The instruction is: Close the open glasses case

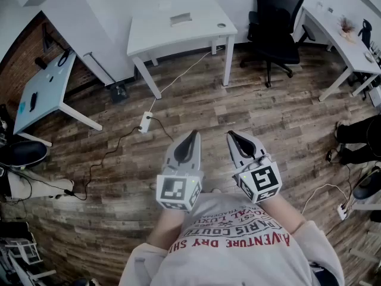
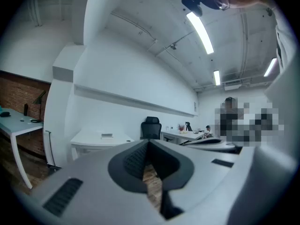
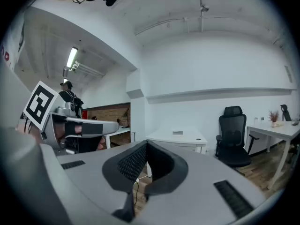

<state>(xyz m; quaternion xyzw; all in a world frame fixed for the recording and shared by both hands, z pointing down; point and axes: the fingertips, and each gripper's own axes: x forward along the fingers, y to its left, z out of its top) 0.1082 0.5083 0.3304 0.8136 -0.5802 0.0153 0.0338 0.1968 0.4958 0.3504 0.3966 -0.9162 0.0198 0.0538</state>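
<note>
No glasses case can be made out for certain. A small flat grey object (image 1: pixel 180 19) lies on the white table (image 1: pixel 196 34) across the room; it also shows in the left gripper view (image 2: pixel 107 135) and the right gripper view (image 3: pixel 177 133). My left gripper (image 1: pixel 191 137) and right gripper (image 1: pixel 232 137) are held side by side in front of my chest, high over the wooden floor. Both point toward that table. The left gripper's (image 2: pixel 148 144) jaw tips meet with nothing between them. The right gripper's (image 3: pixel 146 144) jaws are shut and empty too.
A black office chair (image 1: pixel 274 22) stands right of the white table. A power strip (image 1: pixel 144 122) with trailing cables lies on the floor ahead. Another table (image 1: pixel 41 91) stands at the left, a long desk (image 1: pixel 345 40) at the right, where a person's legs (image 1: pixel 357 139) show.
</note>
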